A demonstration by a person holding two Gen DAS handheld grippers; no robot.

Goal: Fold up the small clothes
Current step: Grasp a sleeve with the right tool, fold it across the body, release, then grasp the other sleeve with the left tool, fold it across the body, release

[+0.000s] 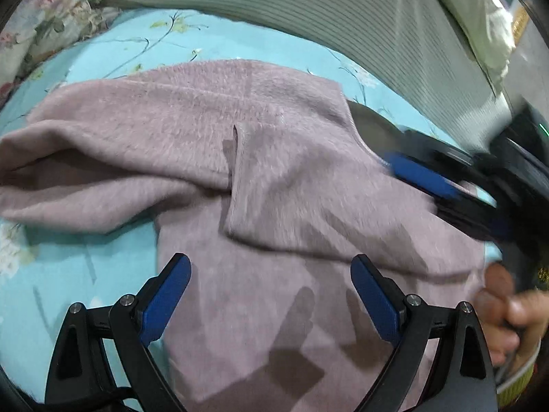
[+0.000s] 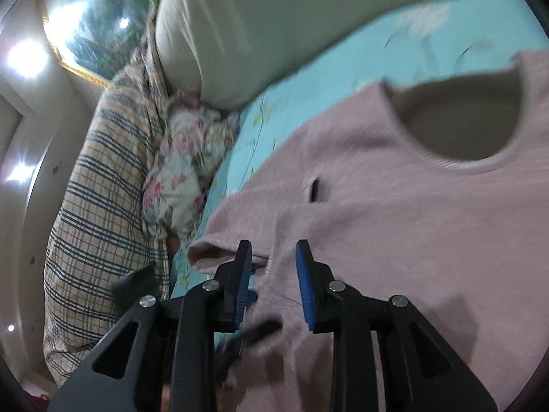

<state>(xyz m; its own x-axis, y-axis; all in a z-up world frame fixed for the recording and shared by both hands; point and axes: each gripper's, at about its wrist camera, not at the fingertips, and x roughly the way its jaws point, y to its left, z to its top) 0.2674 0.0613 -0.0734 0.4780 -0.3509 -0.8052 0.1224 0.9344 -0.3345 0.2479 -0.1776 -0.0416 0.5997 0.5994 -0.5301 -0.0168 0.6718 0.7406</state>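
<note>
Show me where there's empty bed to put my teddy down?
Bare blue sheet shows left of the pink sweater, and in a strip between the sweater and the grey ribbed cover. The middle is crowded: the sweater and both grippers fill it. Flowery bedding and a checked quilt pile up along one edge.

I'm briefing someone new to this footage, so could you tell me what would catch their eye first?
A fuzzy pink sweater sprawls across the turquoise floral bedsheet, one sleeve folded over its body. In the right wrist view its open neckline gapes at upper right. A plaid quilt and a flowered pillow are bunched at the bed's edge. The left gripper hovers wide open above the sweater.
</note>
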